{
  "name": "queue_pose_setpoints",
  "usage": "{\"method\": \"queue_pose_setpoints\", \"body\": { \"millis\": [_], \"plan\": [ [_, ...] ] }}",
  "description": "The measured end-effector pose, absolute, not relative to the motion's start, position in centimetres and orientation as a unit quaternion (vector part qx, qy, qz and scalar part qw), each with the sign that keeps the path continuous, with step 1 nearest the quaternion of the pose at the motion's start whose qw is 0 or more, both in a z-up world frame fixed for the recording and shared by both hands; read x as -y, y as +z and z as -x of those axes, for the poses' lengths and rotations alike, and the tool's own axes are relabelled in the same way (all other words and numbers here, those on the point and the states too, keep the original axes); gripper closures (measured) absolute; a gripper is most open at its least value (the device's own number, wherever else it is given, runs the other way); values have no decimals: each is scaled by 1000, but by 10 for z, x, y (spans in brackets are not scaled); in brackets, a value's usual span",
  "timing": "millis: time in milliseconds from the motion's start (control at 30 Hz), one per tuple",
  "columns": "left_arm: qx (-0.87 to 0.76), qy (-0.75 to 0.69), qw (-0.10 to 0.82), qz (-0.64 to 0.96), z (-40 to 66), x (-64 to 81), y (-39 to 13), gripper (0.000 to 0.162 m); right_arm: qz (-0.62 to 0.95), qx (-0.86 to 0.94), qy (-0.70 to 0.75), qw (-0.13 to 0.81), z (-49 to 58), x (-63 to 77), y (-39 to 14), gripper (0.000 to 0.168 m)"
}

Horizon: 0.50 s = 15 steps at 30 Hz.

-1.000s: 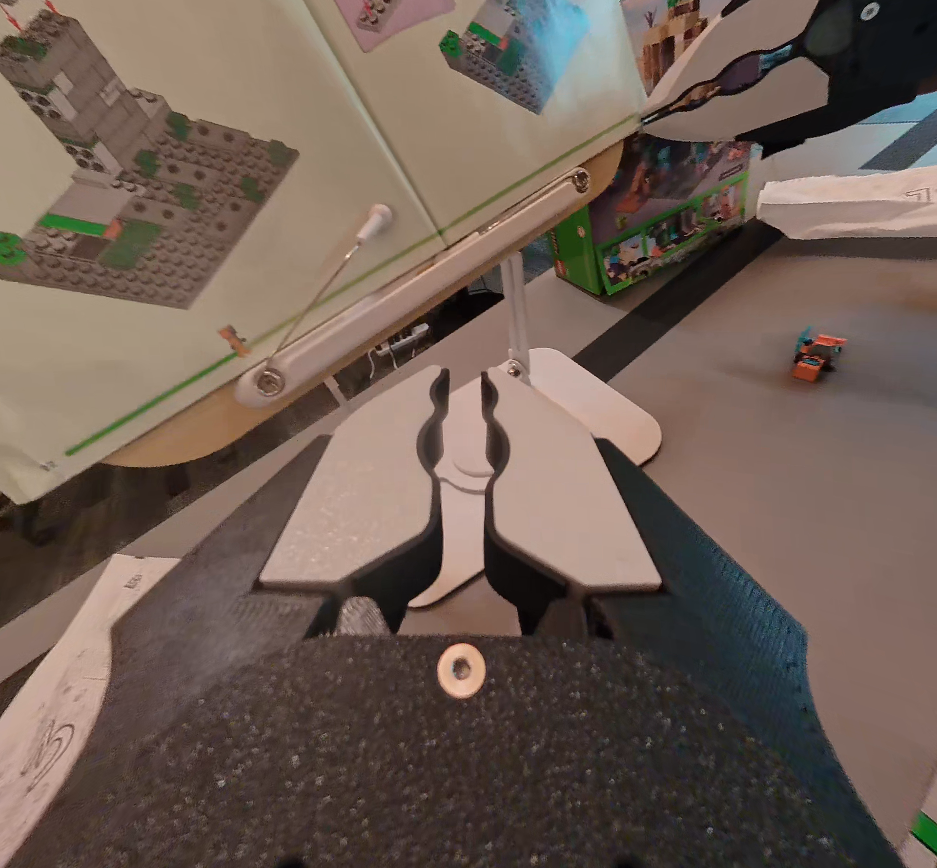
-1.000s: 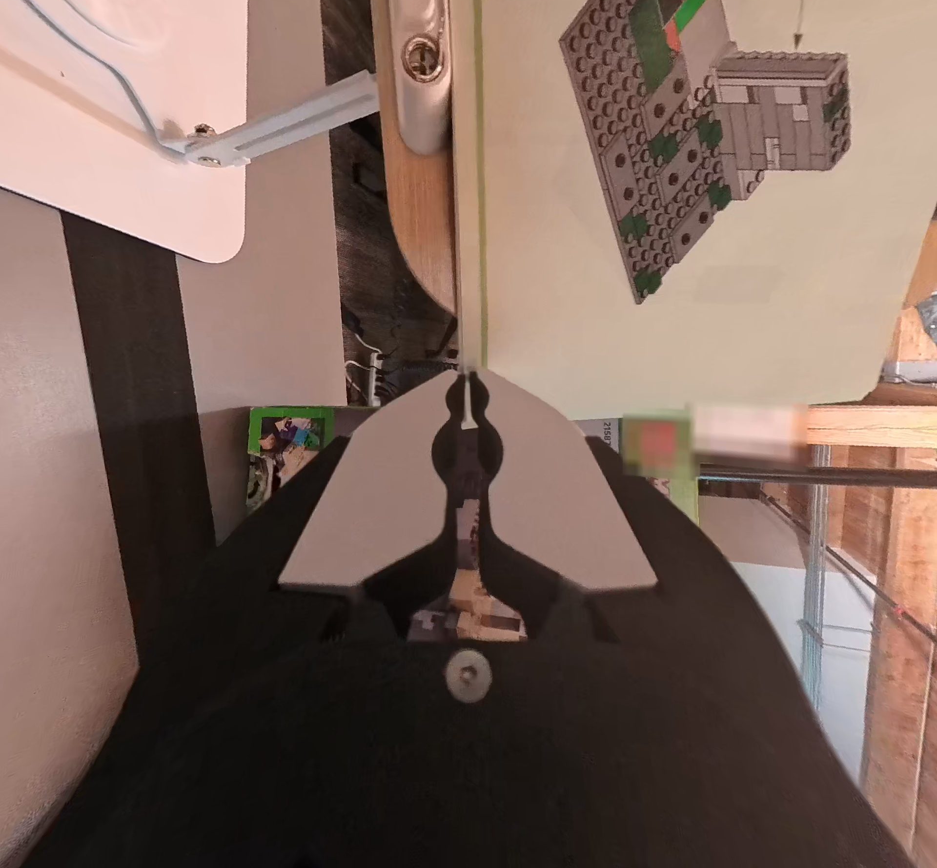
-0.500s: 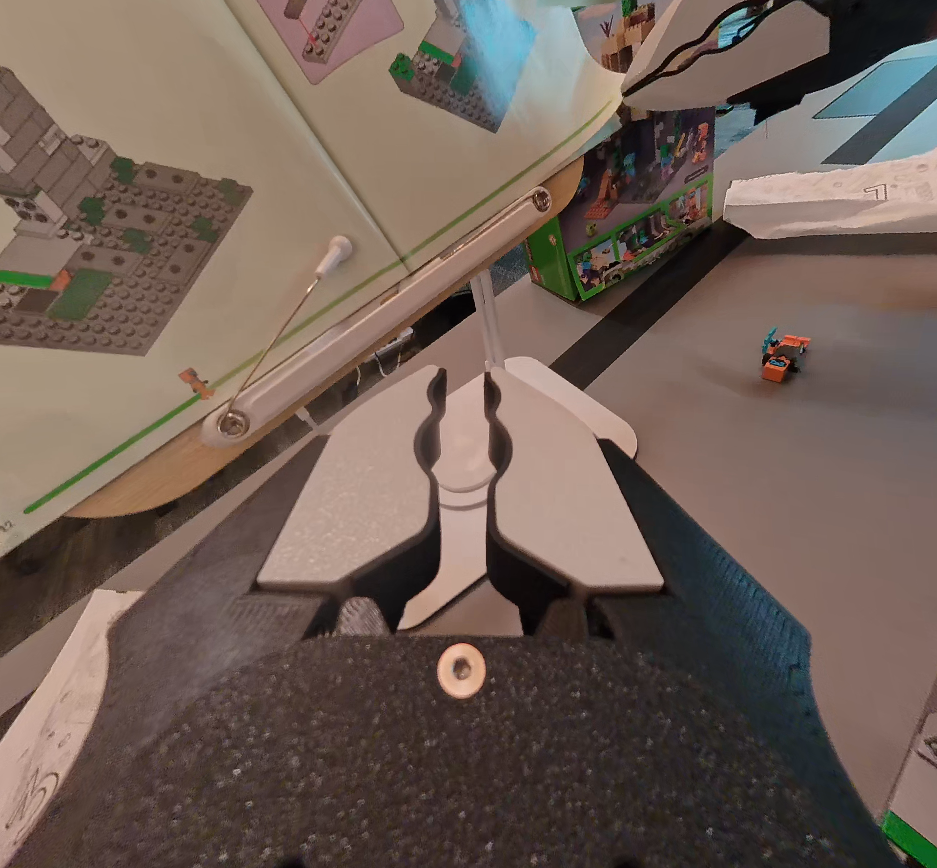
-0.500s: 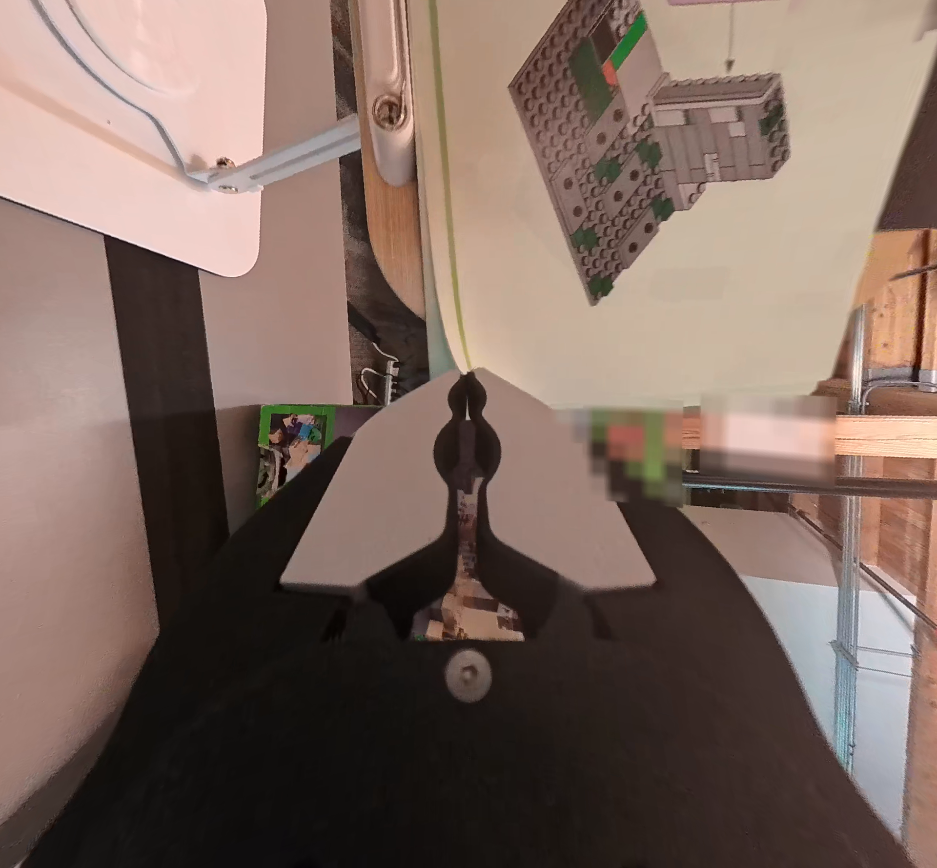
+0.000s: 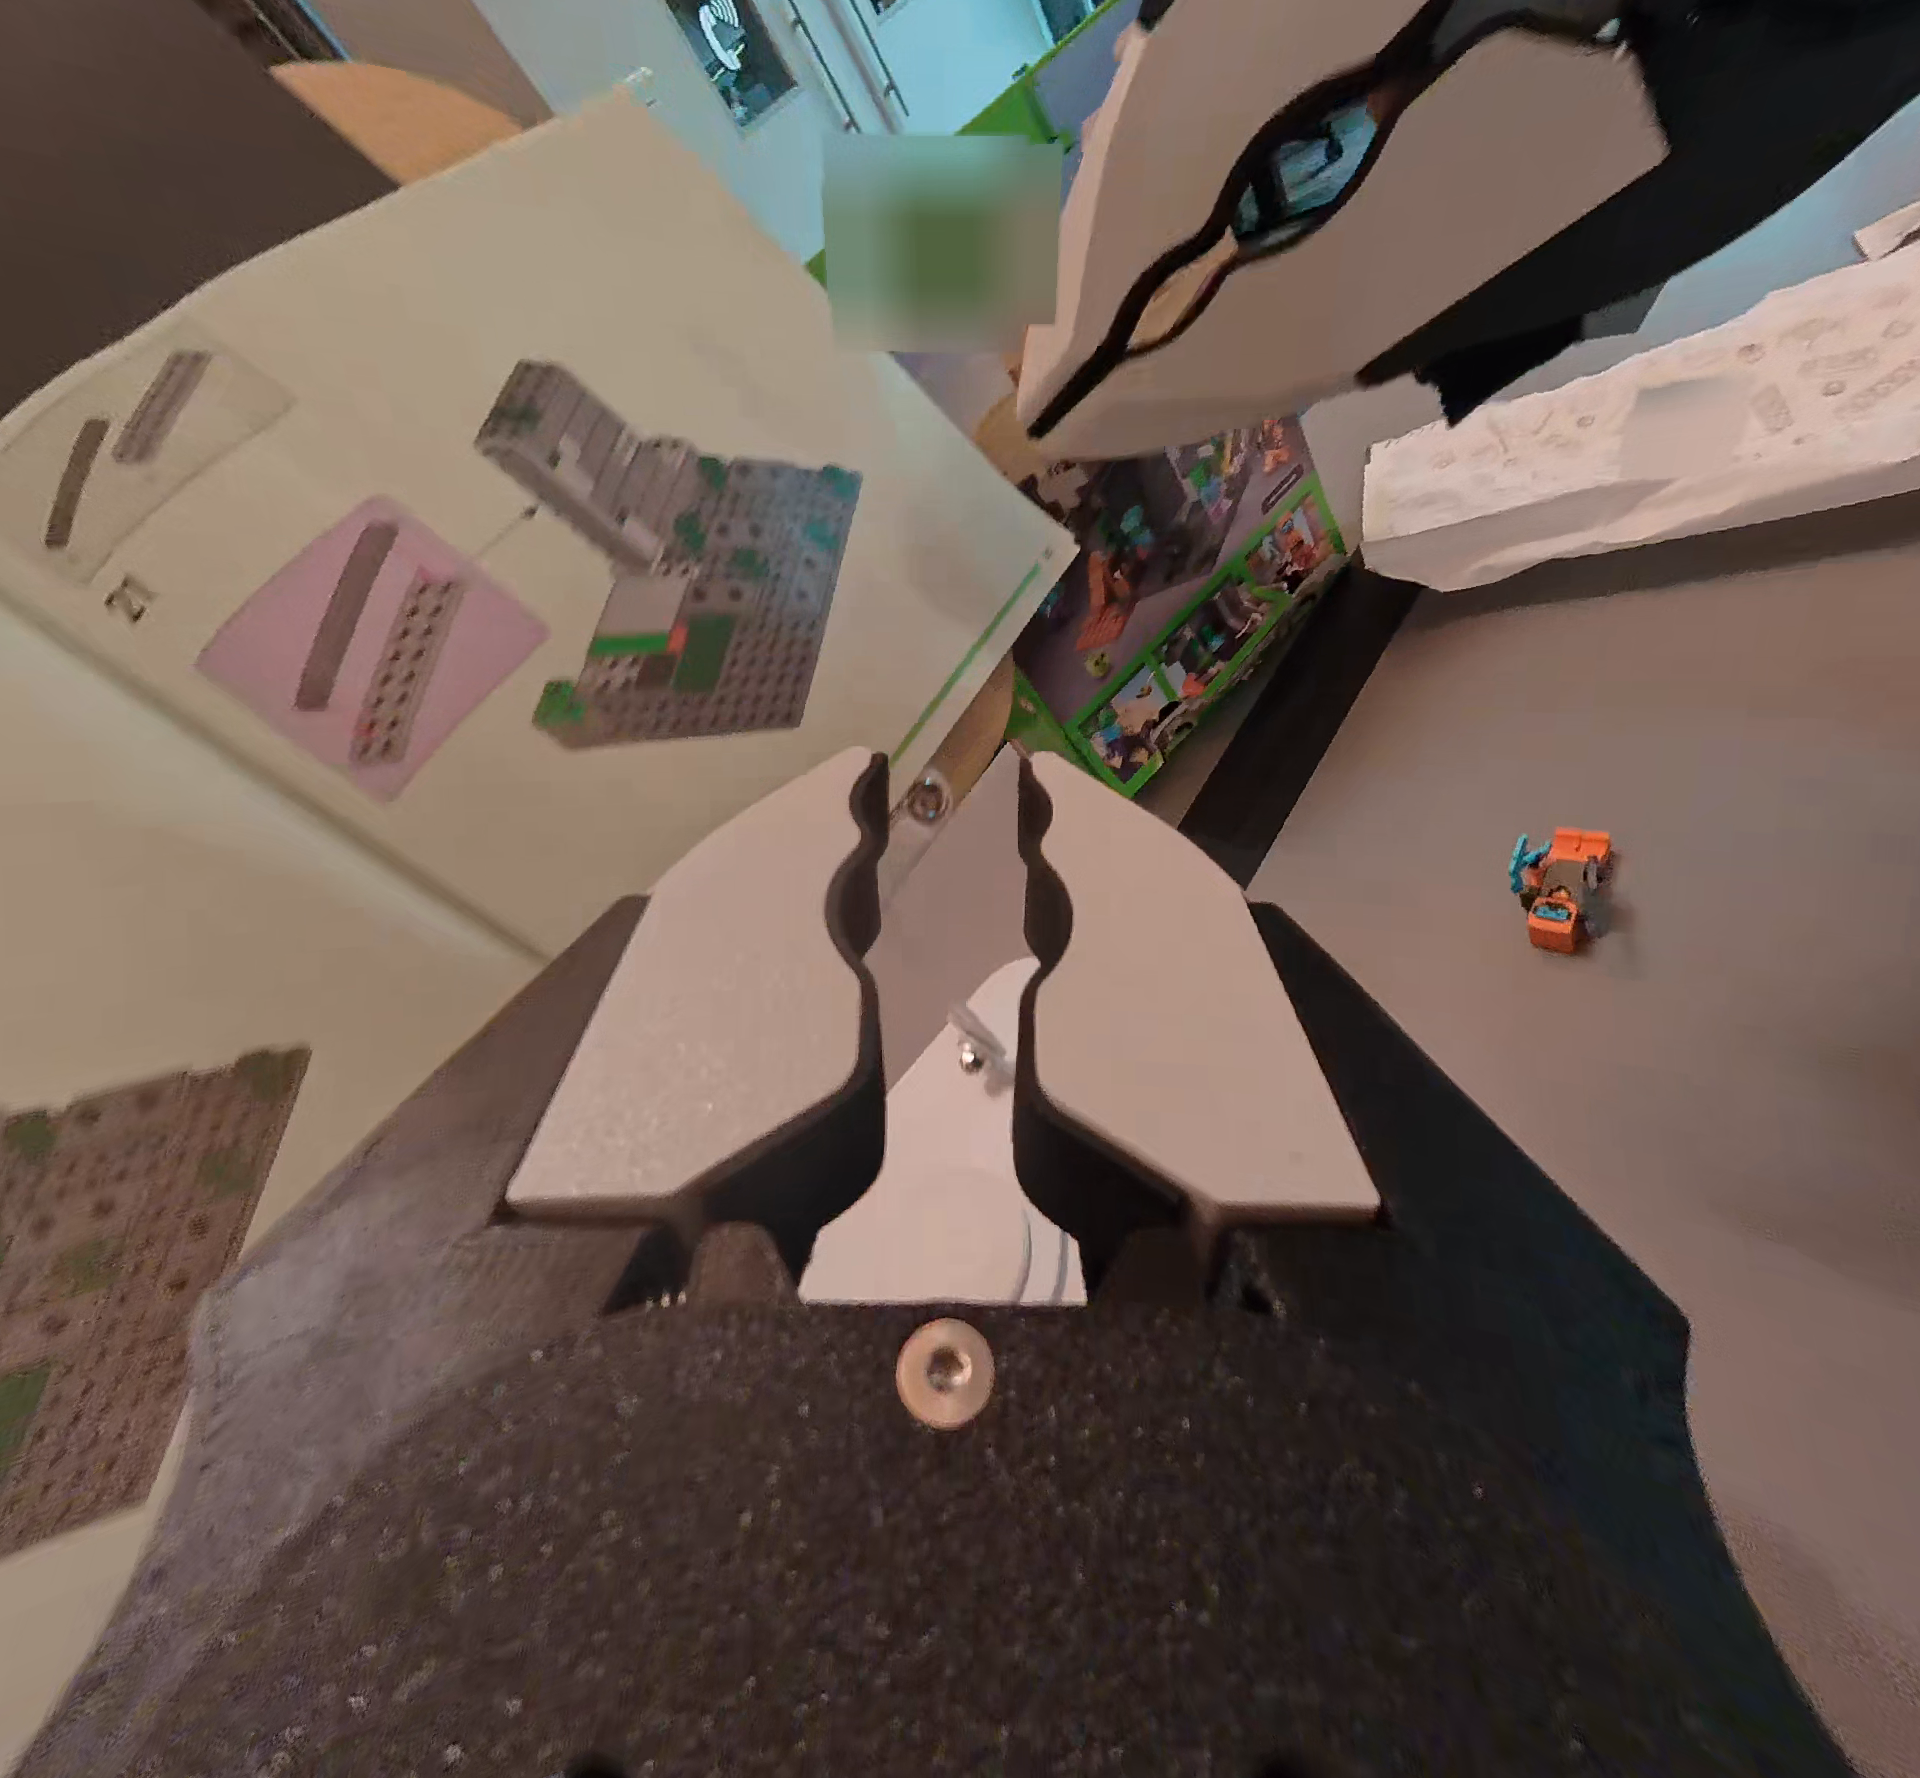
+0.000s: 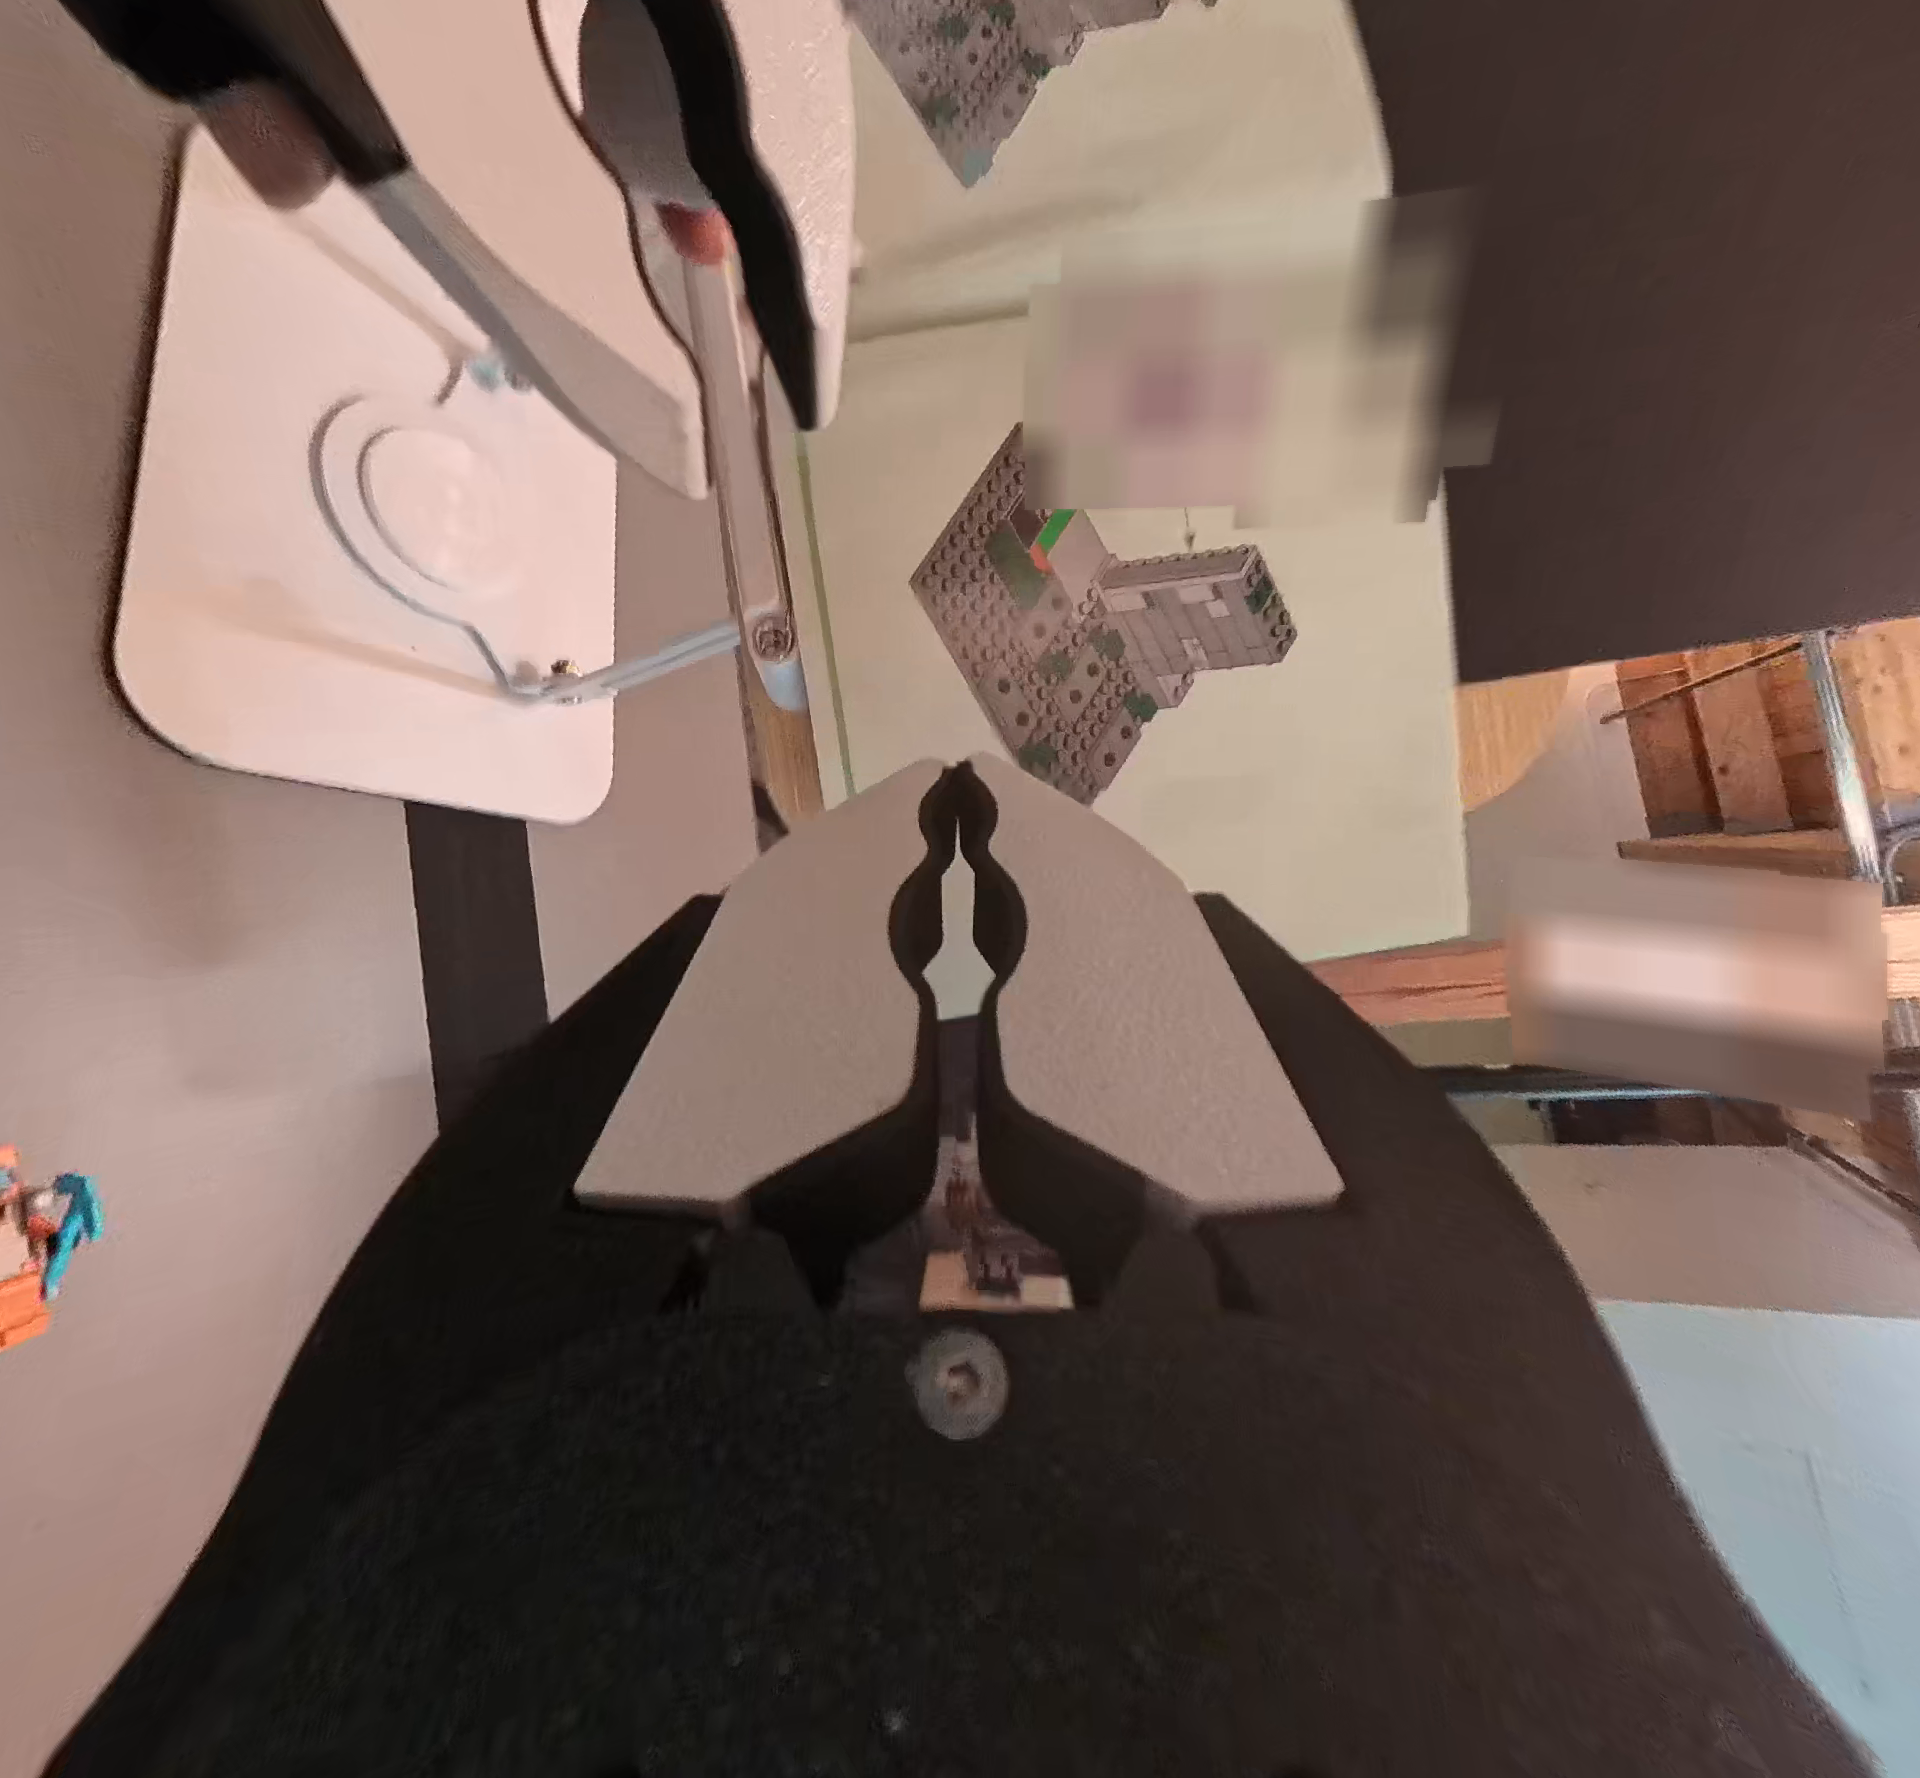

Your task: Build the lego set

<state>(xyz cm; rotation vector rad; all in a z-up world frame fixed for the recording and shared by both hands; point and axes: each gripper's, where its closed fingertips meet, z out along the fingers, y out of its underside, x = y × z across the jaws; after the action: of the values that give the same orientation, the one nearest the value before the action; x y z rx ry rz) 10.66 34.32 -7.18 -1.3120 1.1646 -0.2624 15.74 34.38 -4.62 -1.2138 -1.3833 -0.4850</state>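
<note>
The instruction booklet [image 5: 644, 357] stands open on a wooden book stand, showing pictures of a grey lego build. It also shows in the right wrist view [image 6: 1226, 793]. My right gripper [image 6: 956, 770] is shut on the outer edge of the right-hand page; in the left wrist view it [image 5: 1039, 424] sits at that page's edge, upper right. My left gripper [image 5: 951, 772] is open and empty, just below the booklet's lower corner, above the stand's white base [image 5: 935, 1188]. It shows at the top left of the right wrist view [image 6: 753, 440]. No loose bricks show near either gripper.
A small orange and teal lego piece [image 5: 1558, 887] lies on the grey table to the right, also seen in the right wrist view [image 6: 42, 1240]. A green lego box [image 5: 1195, 627] stands behind the stand. A white paper bag [image 5: 1662, 461] lies at the far right. One gripper's finger ends stand about 7 cm off the other's.
My right gripper has drawn the page edge up and away from the stand. My left gripper has opened wider and moved right under the booklet's corner.
</note>
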Motion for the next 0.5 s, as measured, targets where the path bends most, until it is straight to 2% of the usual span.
{"method": "queue_pose_setpoints", "body": {
  "millis": [167,200,367,500],
  "plan": [
    [-510,-122,627,576,-116,-339,-75,140,542,606,-248,527,-191,-368,-79,166],
    [-509,-121,626,579,-116,-339,-77,140,546,605,-255,521,-196,-374,-86,145],
    [-504,-117,620,590,-111,-341,-84,141,542,604,-286,509,-203,-393,-106,146],
    [-495,-116,618,600,-106,-343,-86,141,524,607,-319,506,-205,-401,-108,163]
  ]
}}
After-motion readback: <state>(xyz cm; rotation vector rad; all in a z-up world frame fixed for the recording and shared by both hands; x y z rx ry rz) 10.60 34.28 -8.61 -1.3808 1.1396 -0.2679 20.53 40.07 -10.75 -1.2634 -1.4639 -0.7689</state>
